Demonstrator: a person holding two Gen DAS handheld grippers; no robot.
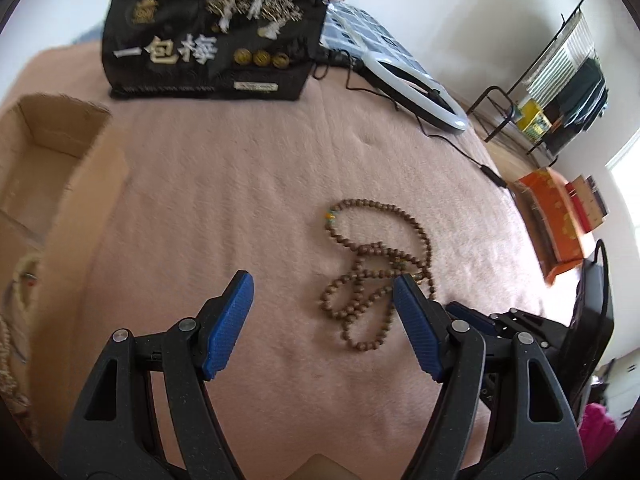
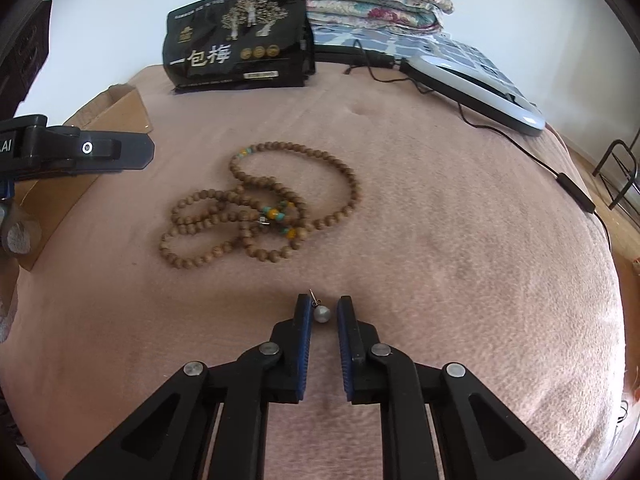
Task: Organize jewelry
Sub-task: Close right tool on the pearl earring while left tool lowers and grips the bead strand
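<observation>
Jewelry lies on a pink blanket [image 2: 440, 240]: a long string of brown wooden beads [image 2: 260, 204], coiled in overlapping loops, and nearer the camera a small grey pearl earring [image 2: 321, 313] with its post pointing up and left. The right gripper [image 2: 324, 312] has its jaws narrow around the earring, the pearl sitting between the blue pads with a slim gap on its right side, so a firm grip cannot be confirmed. The left gripper [image 1: 324, 284] hovers with jaws wide beside the beads, a cardboard box [image 1: 48, 168] at its left.
</observation>
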